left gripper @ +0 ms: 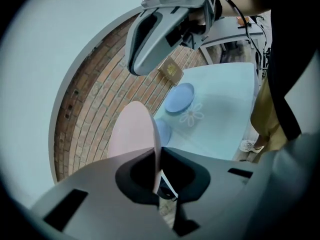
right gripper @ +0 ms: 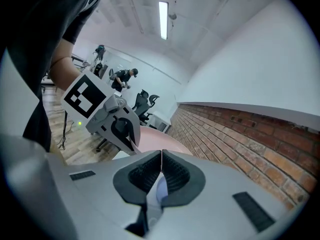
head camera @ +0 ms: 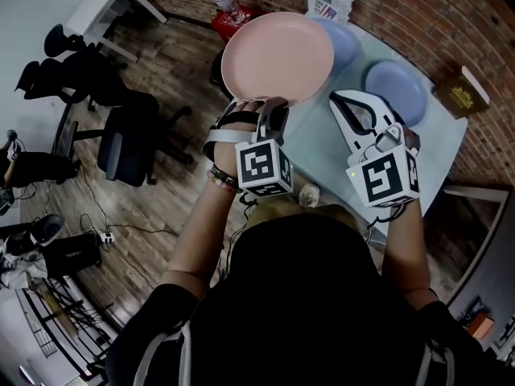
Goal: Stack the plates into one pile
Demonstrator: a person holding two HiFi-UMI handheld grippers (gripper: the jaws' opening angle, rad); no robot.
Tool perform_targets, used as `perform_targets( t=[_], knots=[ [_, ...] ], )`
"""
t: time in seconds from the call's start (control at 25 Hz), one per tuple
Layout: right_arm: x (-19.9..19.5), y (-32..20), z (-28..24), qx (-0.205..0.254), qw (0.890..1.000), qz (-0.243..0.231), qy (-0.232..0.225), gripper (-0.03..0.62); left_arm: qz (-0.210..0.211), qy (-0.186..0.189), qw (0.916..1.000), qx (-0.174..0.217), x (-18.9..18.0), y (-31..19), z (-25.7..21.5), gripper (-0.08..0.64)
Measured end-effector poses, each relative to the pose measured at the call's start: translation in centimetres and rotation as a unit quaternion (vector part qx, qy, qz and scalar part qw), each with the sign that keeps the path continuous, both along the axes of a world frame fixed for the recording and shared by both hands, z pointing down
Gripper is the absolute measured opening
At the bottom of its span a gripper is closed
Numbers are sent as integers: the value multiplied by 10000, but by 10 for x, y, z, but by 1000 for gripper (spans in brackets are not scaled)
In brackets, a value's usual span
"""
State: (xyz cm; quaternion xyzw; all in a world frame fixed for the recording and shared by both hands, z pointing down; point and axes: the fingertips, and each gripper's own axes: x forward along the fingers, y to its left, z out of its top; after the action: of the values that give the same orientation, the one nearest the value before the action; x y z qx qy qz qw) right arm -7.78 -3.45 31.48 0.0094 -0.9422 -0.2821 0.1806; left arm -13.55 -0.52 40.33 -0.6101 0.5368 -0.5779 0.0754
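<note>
The left tool [head camera: 272,109] pinches the near rim of a round pink plastic plate [head camera: 278,55], held above the pale bench [head camera: 322,147]. The right tool [head camera: 344,103], right of that plate, is pressed together, empty. One round blue plate [head camera: 346,43] lies partly hidden behind the pink plate, and a second blue plate [head camera: 394,88] lies farther right.

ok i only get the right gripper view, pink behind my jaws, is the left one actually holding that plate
observer: Yes. The left gripper is shut on the rim of the pink plate, held up above the table.
operator: how many plates still down there
observer: Two blue plates. In the head view one is partly covered by the pink plate, and the other lies just beyond the right gripper.
operator: anything else on the table
observer: A brown box at the far corner, by the brick wall.
</note>
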Motion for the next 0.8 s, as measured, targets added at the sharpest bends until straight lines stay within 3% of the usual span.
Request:
perform_targets(
  t=[0.8],
  knots=[
    [22,-16,-4,-21,9994,338,-7,35,538,-48,9985,132,26,-21,-25,32]
  ],
)
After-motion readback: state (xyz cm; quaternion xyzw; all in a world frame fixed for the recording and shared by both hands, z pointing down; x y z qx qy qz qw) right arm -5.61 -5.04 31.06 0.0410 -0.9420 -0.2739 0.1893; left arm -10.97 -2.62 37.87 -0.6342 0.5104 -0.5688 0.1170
